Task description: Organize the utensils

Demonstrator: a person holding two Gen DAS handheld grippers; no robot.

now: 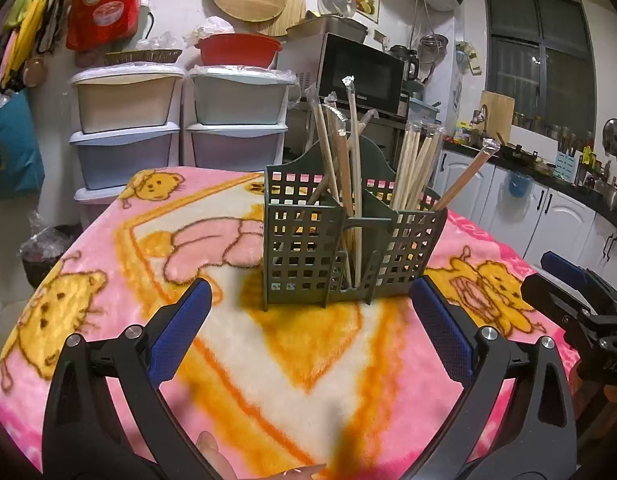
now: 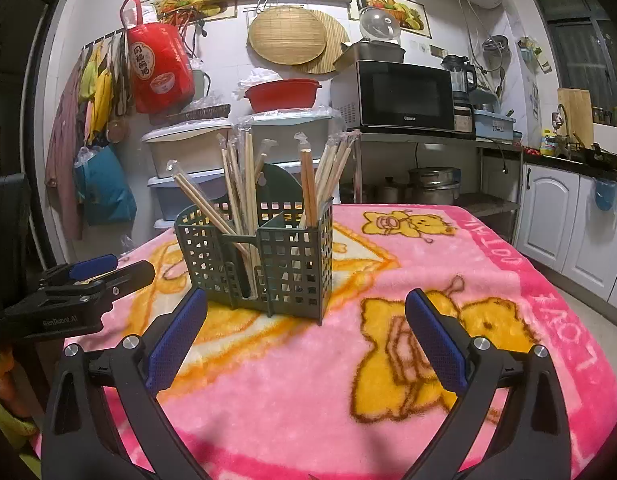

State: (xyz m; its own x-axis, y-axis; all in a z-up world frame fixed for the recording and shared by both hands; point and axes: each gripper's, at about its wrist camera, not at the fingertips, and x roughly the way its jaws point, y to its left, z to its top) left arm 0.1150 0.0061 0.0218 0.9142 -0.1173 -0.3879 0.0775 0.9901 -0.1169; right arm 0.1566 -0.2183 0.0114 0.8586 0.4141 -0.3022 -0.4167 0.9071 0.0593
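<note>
Starting on the left: your left gripper (image 1: 310, 322) is spread wide with nothing between the blue pads (image 1: 180, 330), hovering low over the pink cartoon-bear blanket (image 1: 236, 384) that covers the table. A fingertip (image 1: 212, 454) of yours peeks in at the very bottom of the left wrist view.

Straight ahead of that gripper, pretty much centred between the fingers but not touching them, sits the dark green utensil caddy (image 1: 308, 256), standing upright on the blanket. It's a gridded plastic thing with dividers. The middle slot holds a bunch of wrapped chopsticks (image 1: 354, 184) leaning every which way, there's another tight bundle (image 1: 414, 168) in the right-hand part, and one single wrapped pair (image 1: 466, 178) tilting out hard to the right.

Further right, your right gripper (image 2: 306, 330) is also fully released, empty, floating above the yellow bear print (image 2: 428, 344) on the blanket. From its camera the caddy is ahead and a bit left of centre, near the left finger's tip, apart from it as far as I can tell. You can see the left gripper poking in from the left edge of that view, off to the side of the caddy.

Behind everything: stacked plastic drawers (image 1: 126, 120), a red basin (image 2: 282, 94), a black microwave (image 2: 406, 98) and white cabinets (image 2: 564, 216) along the right wall.
</note>
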